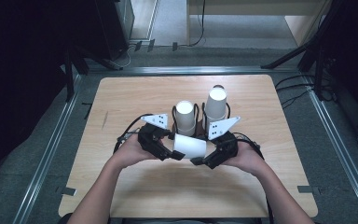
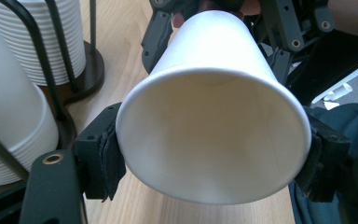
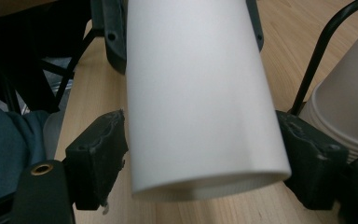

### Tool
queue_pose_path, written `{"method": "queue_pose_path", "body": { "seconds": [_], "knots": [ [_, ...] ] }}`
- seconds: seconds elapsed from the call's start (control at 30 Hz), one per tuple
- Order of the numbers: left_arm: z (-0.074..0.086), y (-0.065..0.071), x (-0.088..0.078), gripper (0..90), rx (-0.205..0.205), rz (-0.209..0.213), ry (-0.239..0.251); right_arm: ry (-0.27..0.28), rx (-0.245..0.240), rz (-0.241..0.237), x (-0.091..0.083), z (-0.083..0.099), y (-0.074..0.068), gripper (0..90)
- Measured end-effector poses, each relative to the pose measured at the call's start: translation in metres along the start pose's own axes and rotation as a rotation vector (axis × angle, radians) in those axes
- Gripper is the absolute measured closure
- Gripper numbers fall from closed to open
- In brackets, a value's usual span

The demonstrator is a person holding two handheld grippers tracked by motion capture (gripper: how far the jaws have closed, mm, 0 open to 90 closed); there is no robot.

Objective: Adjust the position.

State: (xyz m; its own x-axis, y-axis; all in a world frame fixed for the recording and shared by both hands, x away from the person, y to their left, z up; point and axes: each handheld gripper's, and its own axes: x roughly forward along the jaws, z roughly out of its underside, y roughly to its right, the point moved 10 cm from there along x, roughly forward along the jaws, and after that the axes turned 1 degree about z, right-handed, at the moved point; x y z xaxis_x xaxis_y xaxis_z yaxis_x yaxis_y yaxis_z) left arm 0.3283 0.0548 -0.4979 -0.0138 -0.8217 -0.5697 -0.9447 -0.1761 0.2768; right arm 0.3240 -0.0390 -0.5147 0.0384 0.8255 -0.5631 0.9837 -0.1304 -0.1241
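Lying on its side above the near middle of the table [image 1: 135, 93], a white cup [image 1: 190, 146] hangs between both grippers. The left gripper [image 1: 171, 151] is clamped on its wide rim; the right gripper [image 1: 200, 160] has its jaws against the narrow end. Two cup stacks [image 1: 185, 116] stand just beyond in a wire rack [image 1: 198, 111].

You have one loose paper cup [image 1: 190, 146] held between your two grippers; two stacks of cups [image 1: 185, 116] [image 1: 216, 108] behind it; two wire holders [image 1: 198, 112]; one table [image 1: 135, 98].
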Motion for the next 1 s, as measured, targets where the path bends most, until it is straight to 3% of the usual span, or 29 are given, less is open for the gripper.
{"method": "queue_pose_path", "body": {
  "seconds": [0.17, 0.37, 0.73, 1.0],
  "knots": [
    [-0.001, -0.005, -0.008, 23.5, 0.006, -0.048, -0.055, -0.01, 0.003, 0.013, -0.001, 0.002, 0.003, 21.4],
    [0.003, -0.008, -0.01, 23.4, 0.005, -0.07, -0.14, -0.018, 0.004, 0.026, -0.001, 0.003, 0.005, 21.4],
    [0.006, -0.011, 0.0, 23.4, 0.035, -0.101, -0.255, -0.04, 0.004, 0.046, 0.003, 0.007, 0.007, 21.3],
    [0.013, -0.011, 0.01, 23.4, 0.058, -0.122, -0.368, -0.041, 0.01, 0.052, 0.004, 0.008, 0.009, 21.3]
  ]
}}
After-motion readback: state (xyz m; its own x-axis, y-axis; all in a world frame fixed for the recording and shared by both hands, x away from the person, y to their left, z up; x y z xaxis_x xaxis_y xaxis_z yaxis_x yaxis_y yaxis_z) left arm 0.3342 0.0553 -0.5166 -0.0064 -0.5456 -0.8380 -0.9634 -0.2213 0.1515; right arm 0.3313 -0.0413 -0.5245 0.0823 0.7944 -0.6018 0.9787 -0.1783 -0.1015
